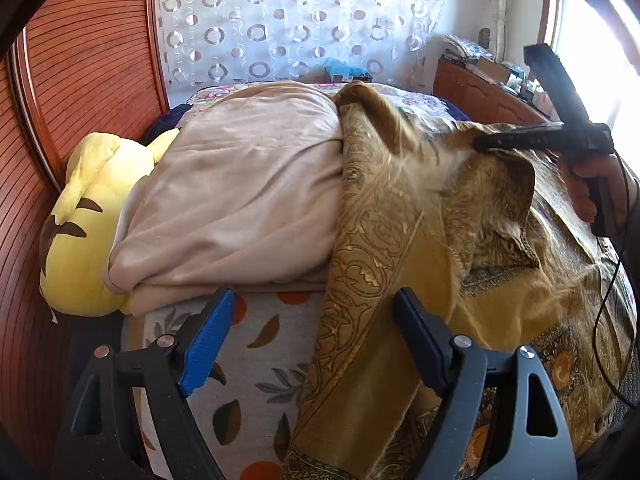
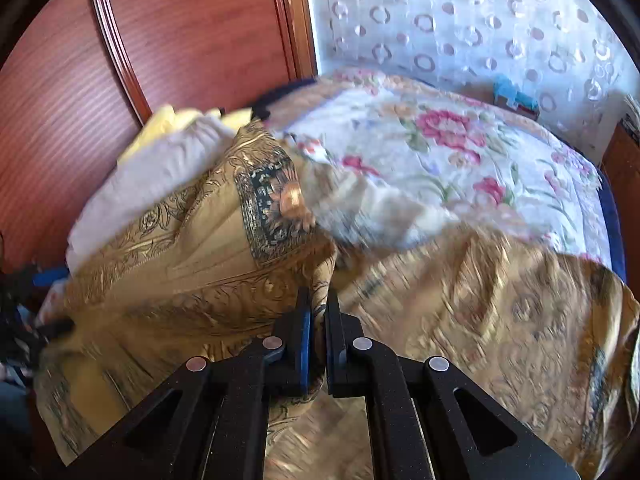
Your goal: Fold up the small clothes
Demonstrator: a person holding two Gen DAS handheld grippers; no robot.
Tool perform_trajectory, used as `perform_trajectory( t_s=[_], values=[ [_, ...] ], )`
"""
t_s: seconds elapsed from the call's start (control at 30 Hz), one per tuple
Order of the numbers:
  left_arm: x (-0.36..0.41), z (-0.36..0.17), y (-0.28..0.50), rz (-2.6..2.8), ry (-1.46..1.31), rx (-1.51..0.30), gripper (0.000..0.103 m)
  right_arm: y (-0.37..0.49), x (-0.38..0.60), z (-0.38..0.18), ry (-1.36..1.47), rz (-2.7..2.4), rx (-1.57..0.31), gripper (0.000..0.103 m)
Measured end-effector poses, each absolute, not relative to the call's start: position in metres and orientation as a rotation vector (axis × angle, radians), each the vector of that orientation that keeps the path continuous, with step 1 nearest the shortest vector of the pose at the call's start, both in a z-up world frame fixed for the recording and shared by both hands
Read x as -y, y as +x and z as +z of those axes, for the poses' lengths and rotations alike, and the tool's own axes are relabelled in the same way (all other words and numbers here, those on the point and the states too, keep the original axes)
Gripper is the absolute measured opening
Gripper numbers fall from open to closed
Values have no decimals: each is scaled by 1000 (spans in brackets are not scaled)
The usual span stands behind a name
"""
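A golden-brown cloth (image 1: pixel 384 240) with dark ornate borders lies rumpled over the bed, its left strip running down between my left gripper's fingers. My left gripper (image 1: pixel 316 296) stands open over that strip, and its pads do not press on it. At the upper right of the left wrist view, my right gripper (image 1: pixel 478 144) pinches a raised edge of the cloth, with a hand (image 1: pixel 588 188) on its handle. The right wrist view shows the right gripper (image 2: pixel 318 296) shut on a fold of the same cloth (image 2: pixel 180 248), which is blurred on the right.
A folded beige blanket (image 1: pixel 240 184) and a yellow plush toy (image 1: pixel 80 240) lie against the wooden headboard (image 1: pixel 80 80). A leaf-patterned sheet (image 1: pixel 260 340) shows below them. A floral quilt (image 2: pixel 460 152) covers the far bed. A cluttered wooden cabinet (image 1: pixel 480 96) stands by the window.
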State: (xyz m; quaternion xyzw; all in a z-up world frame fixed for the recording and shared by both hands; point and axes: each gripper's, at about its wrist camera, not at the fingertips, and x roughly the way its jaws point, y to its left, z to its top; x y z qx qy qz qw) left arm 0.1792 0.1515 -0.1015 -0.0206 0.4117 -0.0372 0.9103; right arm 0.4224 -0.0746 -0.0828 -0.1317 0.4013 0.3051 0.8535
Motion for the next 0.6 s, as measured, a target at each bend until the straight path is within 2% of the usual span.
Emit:
perform_trajectory(
  t_s=[0.03,0.07,0.17,0.27,0.6],
  values=[
    [-149,-101,180,-78,-40,-852,82,424,75,-87,-296,637,-857,11],
    [-147,-101,179,-83,-37,-854,82,425,77,-89,-304,613,-852,22],
    [-137,-99,176,-96,-23,-856,82,431,70,-87,-283,581,-835,43],
    [-127,-95,174,-109,-10,-853,82,425,70,-81,-263,573,-783,54],
    [-106,-86,169,-151,42,-820,82,341,84,-73,-259,601,-680,55]
  ],
)
